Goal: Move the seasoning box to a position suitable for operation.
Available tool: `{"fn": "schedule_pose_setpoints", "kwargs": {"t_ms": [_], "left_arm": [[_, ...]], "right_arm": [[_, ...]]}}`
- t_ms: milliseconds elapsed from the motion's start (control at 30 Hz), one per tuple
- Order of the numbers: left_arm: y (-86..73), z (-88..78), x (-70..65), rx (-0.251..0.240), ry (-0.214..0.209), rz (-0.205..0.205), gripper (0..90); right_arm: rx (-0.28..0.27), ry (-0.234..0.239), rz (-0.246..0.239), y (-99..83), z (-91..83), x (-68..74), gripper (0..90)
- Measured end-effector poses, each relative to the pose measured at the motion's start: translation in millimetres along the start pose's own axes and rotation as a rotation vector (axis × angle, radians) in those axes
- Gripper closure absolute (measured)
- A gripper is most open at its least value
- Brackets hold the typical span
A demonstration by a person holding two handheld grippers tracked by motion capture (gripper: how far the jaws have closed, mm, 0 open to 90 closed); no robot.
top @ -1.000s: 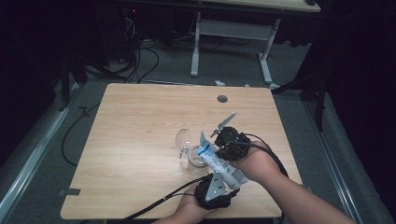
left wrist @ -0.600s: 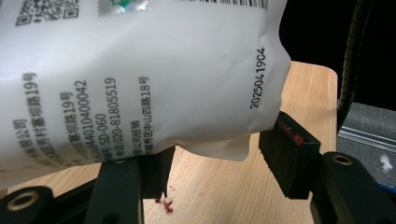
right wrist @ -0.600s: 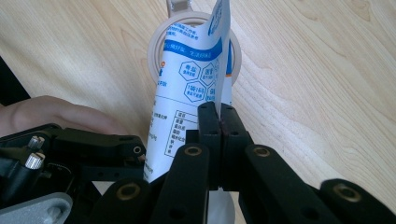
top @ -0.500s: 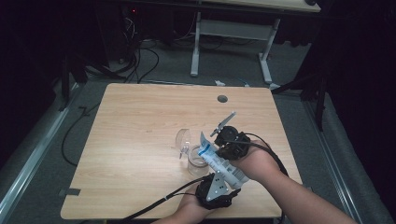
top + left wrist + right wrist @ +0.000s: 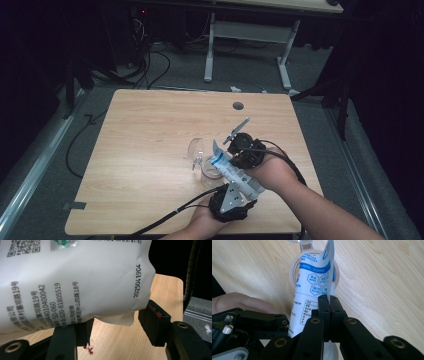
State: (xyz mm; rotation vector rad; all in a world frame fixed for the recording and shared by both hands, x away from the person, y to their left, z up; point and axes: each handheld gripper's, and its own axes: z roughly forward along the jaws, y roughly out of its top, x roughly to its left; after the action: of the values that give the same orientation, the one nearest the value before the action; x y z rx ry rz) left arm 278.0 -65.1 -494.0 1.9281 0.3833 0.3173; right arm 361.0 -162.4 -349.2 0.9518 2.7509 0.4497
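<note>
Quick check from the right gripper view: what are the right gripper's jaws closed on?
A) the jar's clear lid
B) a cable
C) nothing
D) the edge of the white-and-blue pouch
D: in the right gripper view the right gripper has its jaws pressed together on the edge of the pouch, whose top hangs over the open jar.

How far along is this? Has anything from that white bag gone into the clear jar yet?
The jar is open, its lid flipped back. Both grippers, left and right, hold the bag tilted with its mouth over the jar. Whether anything has been poured yet cannot be told.
</note>
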Motion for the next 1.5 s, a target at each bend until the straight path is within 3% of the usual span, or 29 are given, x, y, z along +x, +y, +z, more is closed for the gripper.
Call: {"fn": "schedule_pose_setpoints", "kwargs": {"t_ms": [667, 1500], "left_arm": [[1.7, 0.8, -2.1, -0.003, 0.002, 0.003, 47.5], [6.1, -0.7, 3.0, -0.020, 0.013, -0.012, 47.9]], "right_arm": [[0.010, 0.018, 0.018, 0.7, -0.7, -1.6, 90.0], [0.006, 0.012, -0.005, 9.7, -2.0, -3.5, 90.0]]}}
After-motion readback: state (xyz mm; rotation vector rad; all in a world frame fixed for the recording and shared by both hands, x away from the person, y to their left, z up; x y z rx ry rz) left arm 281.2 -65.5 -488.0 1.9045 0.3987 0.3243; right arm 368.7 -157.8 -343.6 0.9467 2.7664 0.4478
